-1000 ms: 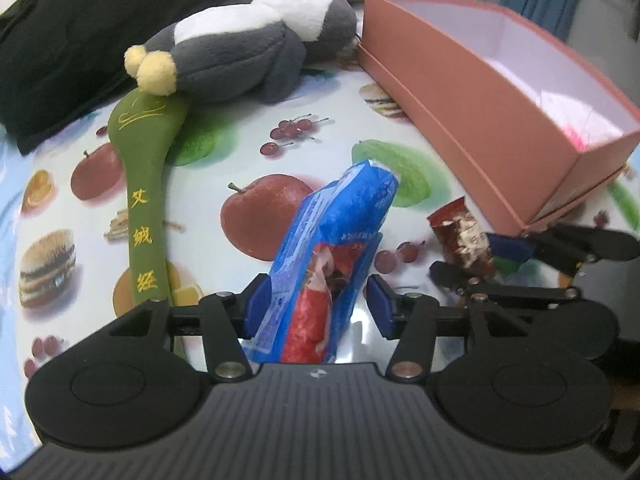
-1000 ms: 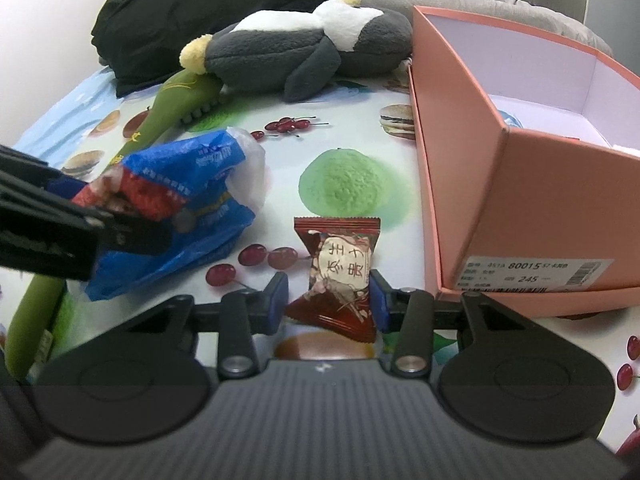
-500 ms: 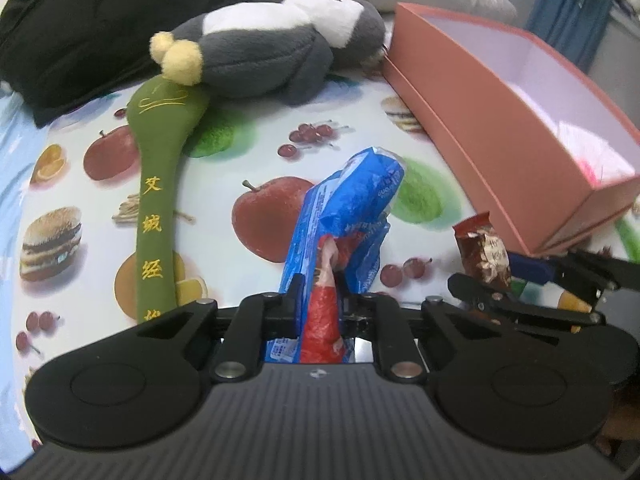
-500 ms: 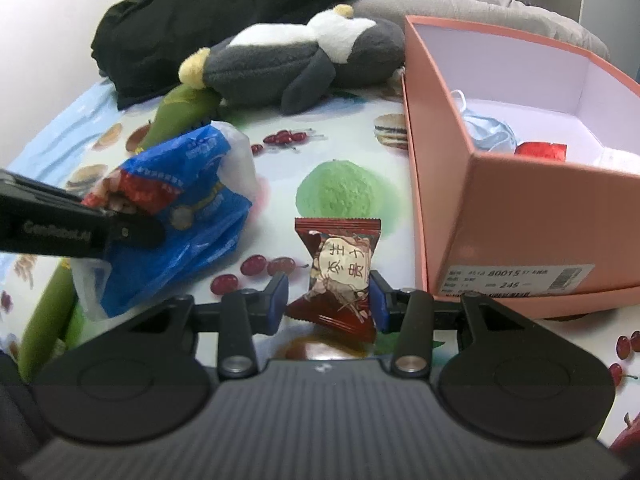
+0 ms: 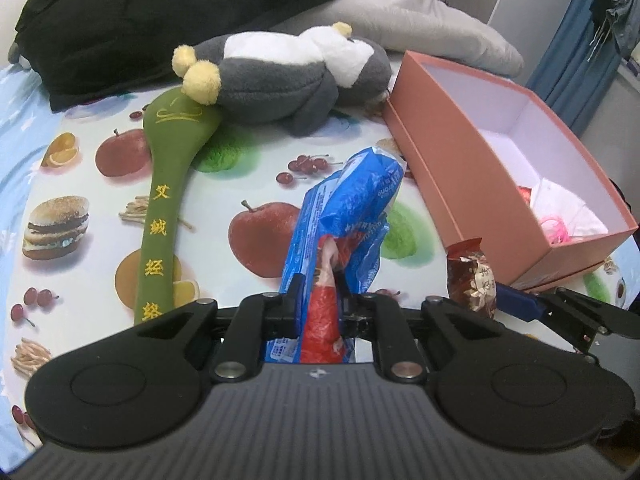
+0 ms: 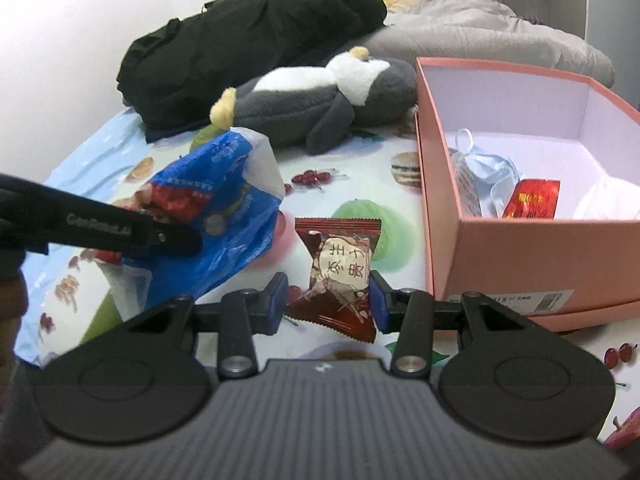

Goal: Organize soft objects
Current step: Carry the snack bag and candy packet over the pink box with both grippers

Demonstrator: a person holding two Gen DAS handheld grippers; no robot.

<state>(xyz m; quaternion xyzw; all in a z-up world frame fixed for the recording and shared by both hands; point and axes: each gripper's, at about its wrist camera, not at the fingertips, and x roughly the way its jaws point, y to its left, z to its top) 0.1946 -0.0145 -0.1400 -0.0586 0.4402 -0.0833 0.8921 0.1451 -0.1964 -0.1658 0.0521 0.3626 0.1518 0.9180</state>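
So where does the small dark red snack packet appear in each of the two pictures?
Left wrist view: the small dark red snack packet sits at lower right, held by the right claw.
Right wrist view: lower centre, between that claw's pads.
Shared landmark: the pink cardboard box, just right of it.

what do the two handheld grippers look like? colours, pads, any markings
Both match: black linkage fingers with silver pivot pins on a ribbed dark-grey body with two round black discs. Left gripper; right gripper, blue pads. Pale lettering runs along the left gripper's side in the right wrist view.
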